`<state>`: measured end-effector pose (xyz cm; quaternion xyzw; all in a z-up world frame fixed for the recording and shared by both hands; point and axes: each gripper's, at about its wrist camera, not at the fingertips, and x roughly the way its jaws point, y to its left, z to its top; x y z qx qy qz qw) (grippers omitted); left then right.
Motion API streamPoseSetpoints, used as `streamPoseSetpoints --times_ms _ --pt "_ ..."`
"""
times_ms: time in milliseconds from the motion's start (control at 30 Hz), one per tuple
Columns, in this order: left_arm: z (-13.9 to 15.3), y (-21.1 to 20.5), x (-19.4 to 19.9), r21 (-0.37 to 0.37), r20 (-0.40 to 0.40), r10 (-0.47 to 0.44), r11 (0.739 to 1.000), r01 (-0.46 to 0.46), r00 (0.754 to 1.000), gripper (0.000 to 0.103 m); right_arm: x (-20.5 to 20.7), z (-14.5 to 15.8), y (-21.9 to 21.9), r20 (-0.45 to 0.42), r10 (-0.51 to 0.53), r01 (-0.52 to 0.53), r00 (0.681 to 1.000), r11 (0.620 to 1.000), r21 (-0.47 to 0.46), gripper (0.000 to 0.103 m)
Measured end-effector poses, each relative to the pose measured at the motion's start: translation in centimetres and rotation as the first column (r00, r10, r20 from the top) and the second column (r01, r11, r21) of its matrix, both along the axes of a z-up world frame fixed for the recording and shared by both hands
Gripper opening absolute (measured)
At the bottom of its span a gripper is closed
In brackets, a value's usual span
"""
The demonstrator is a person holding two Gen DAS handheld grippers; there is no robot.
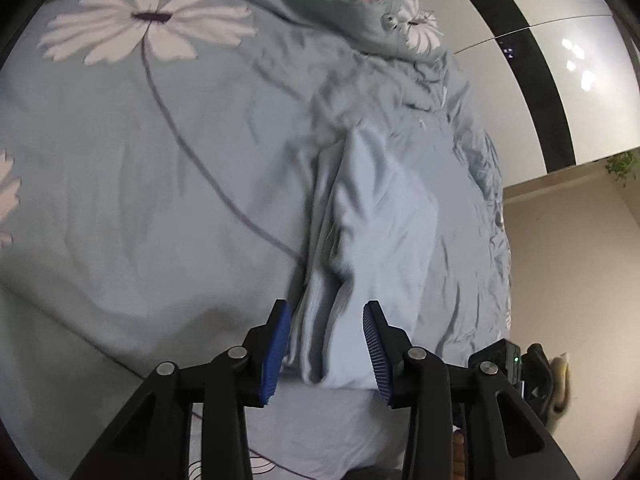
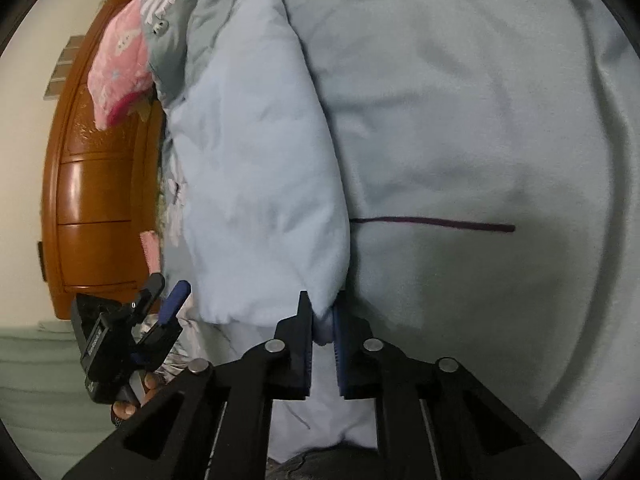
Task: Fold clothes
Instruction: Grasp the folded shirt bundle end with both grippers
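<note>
Midway through the job, the left wrist view shows the pale blue garment (image 1: 380, 216) lying as a long doubled strip near the bed's (image 1: 120, 200) right edge, the left gripper (image 1: 326, 344) half open astride its near end without pinching. From the right wrist, the right gripper (image 2: 323, 334) has its fingers clamped on the strip's near corner; the crosswise folds look still to do.

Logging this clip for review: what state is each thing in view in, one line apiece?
light blue garment: partly folded, bunched lengthwise on the bed.
right gripper: shut on the garment's near edge.
left gripper: fingers apart, garment between them, not clearly pinched.
floral duvet: spread out, wrinkled near the garment.
pink cloth: crumpled at the far end.
wooden cabinet: drawers closed.
</note>
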<state>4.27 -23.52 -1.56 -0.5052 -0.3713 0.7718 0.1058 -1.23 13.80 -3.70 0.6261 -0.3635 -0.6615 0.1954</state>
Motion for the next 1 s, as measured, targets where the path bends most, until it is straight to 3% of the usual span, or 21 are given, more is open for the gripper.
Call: streamPoseSetpoints --times_ms 100,267,367,500,567,600,667,800,1000 --pt "1.1 1.0 -1.4 -0.031 -0.02 -0.044 0.999 0.044 0.999 0.047 -0.5 2.6 2.2 -0.062 0.078 -0.076 0.995 0.997 0.026 0.007" --pt "1.7 3.9 -4.2 -0.067 -0.034 -0.147 0.987 0.144 0.989 0.051 -5.0 7.4 11.4 -0.132 0.218 -0.173 0.967 0.942 0.287 0.007" --pt "1.2 6.7 -6.3 -0.083 -0.025 -0.212 0.974 0.209 0.977 0.052 -8.1 7.5 15.7 -0.107 0.207 -0.16 0.972 0.927 0.338 0.007" --pt "-0.3 10.0 -9.4 -0.09 0.01 -0.286 0.954 0.286 0.958 0.052 -8.9 6.4 17.2 -0.086 0.214 -0.173 0.973 0.923 0.343 0.009" --pt "-1.1 11.0 -10.4 -0.12 0.039 -0.318 0.94 0.32 0.947 0.052 -8.3 6.4 17.4 -0.106 0.178 -0.132 0.978 0.929 0.347 0.018" --pt "-1.4 11.2 -10.9 -0.14 0.051 -0.327 0.933 0.33 0.944 0.052 -7.9 6.4 17.6 -0.118 0.154 -0.106 0.981 0.933 0.343 0.02" --pt "-1.8 11.3 -11.5 -0.185 0.072 -0.328 0.924 0.335 0.942 0.052 -5.8 6.6 18.7 -0.159 0.054 -0.003 0.986 0.953 0.304 0.043" --pt "-2.9 10.9 -11.9 -0.142 0.084 -0.327 0.931 0.336 0.941 0.059 -0.7 4.8 20.0 -0.172 -0.167 0.193 0.971 0.97 0.15 0.046" --pt "-5.0 11.6 -11.8 -0.032 0.117 -0.373 0.925 0.379 0.92 0.066 3.6 0.2 17.2 -0.084 -0.358 0.354 0.93 0.933 -0.06 0.05"
